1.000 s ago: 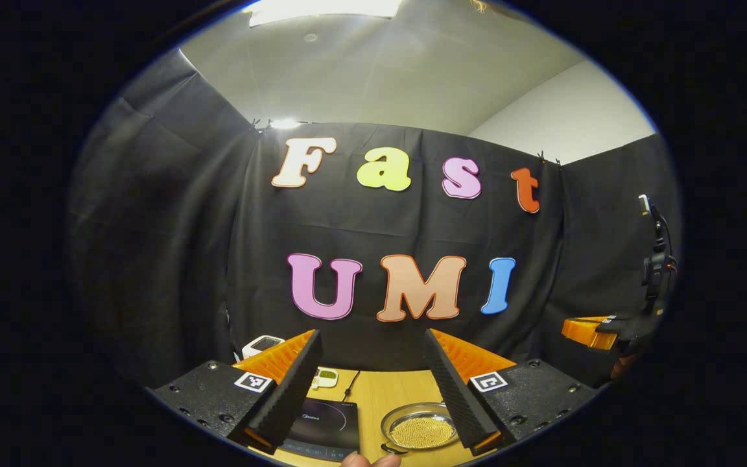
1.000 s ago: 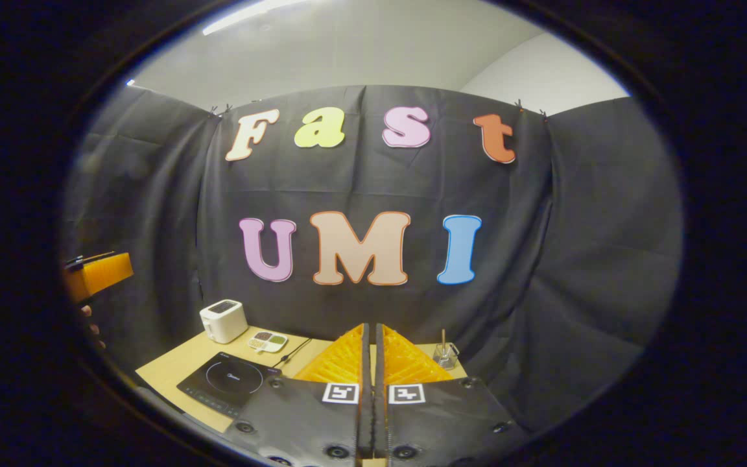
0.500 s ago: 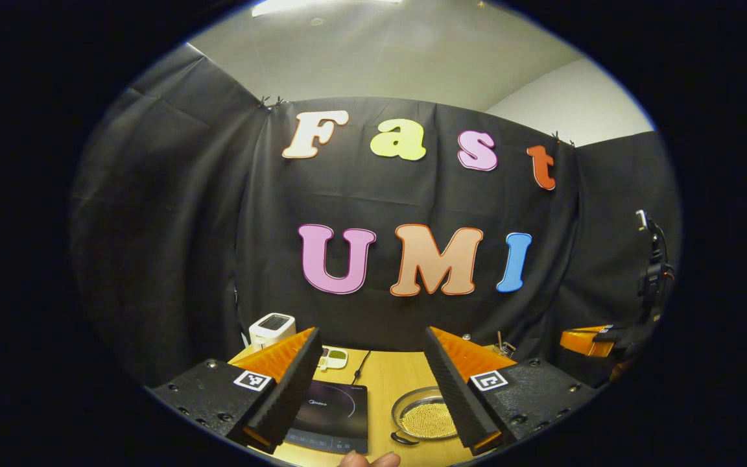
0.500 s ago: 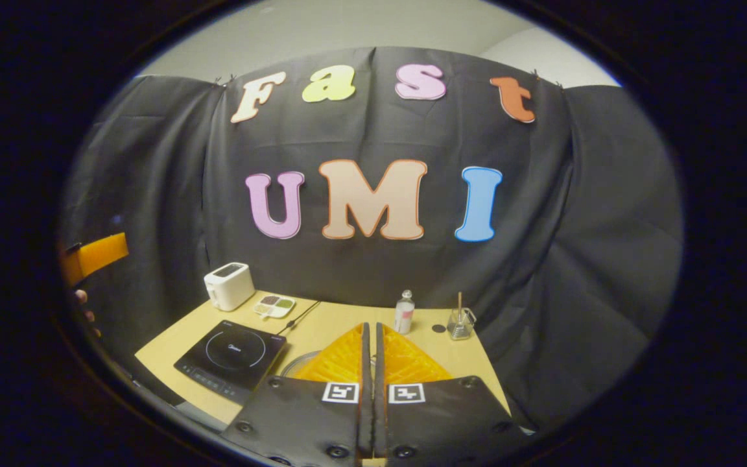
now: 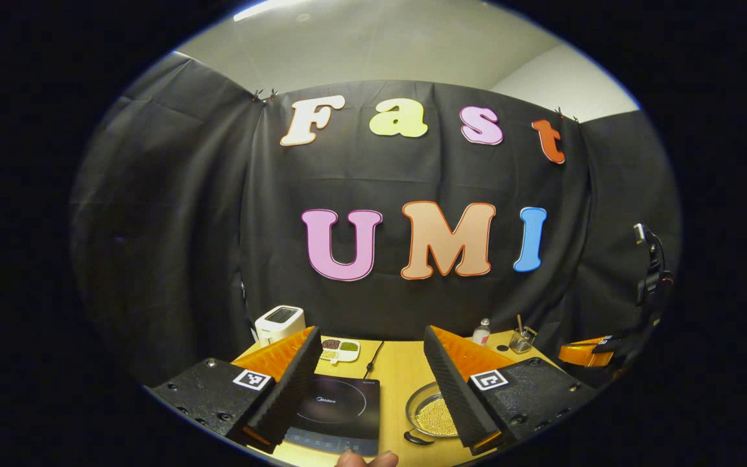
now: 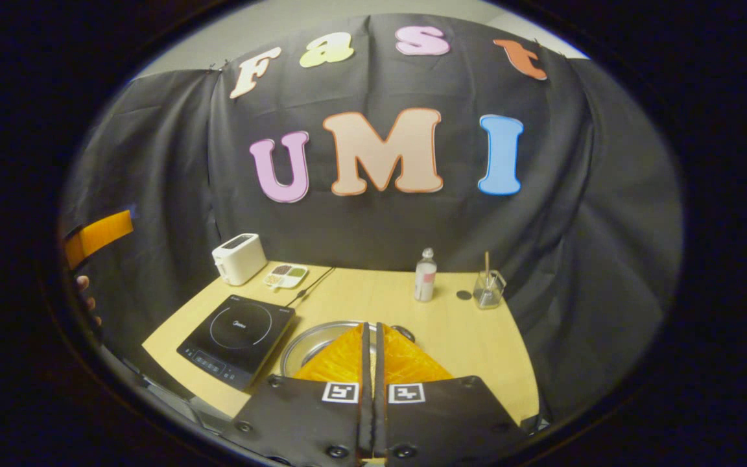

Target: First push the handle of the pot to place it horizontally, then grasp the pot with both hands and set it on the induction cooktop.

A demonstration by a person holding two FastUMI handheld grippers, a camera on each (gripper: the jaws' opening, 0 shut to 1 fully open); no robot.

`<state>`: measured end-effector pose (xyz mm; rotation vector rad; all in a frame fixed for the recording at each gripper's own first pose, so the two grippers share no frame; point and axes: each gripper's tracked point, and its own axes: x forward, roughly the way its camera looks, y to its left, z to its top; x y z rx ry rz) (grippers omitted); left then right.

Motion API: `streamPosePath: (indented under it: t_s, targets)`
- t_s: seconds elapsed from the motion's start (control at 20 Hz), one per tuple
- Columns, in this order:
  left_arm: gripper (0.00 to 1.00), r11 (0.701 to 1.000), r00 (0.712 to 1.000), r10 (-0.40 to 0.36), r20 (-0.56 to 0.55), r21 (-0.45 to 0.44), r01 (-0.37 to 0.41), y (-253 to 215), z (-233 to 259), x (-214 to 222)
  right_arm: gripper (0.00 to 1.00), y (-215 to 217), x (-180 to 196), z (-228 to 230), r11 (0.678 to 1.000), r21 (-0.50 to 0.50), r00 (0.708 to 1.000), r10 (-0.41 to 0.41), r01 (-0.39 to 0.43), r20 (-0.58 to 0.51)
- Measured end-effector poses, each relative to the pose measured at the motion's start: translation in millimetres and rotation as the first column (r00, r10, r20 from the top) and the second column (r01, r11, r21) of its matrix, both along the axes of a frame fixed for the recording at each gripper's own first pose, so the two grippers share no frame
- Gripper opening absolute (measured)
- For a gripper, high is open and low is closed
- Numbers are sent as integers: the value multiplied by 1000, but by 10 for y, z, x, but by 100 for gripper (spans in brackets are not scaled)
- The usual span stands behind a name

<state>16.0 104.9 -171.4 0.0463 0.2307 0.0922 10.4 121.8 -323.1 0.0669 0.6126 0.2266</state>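
I hold both grippers above the near edge of the table (image 6: 477, 350), nothing touched yet. My left gripper (image 5: 373, 363) has its fingers wide apart; my right gripper (image 6: 369, 344) has them pressed together with nothing between. The pot (image 5: 430, 415) sits just right of the cooktop (image 6: 237, 337), on the table, not yet on the glass.

The step in hand is pushing the handle level, I judge. One dark handle (image 5: 417, 438) shows at the pot's near rim; I would bring the right gripper down with its fingers together and nudge slowly, so the pot turns without sliding.

The pot holds small pale beads. Behind the cooktop, a divided dish (image 6: 286, 275) holds dark and green bits. Far right of the cooktop, a glass (image 6: 489, 288) holds a stick.
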Motion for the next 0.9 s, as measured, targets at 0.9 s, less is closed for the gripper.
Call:
streamPosePath:
  t_s: [0.9]
  targets:
    - [94,967,962,-245,-119,-105,233,729,-1184,833,3,807,-619,-1476,969,-98,885,-247,227,-394]
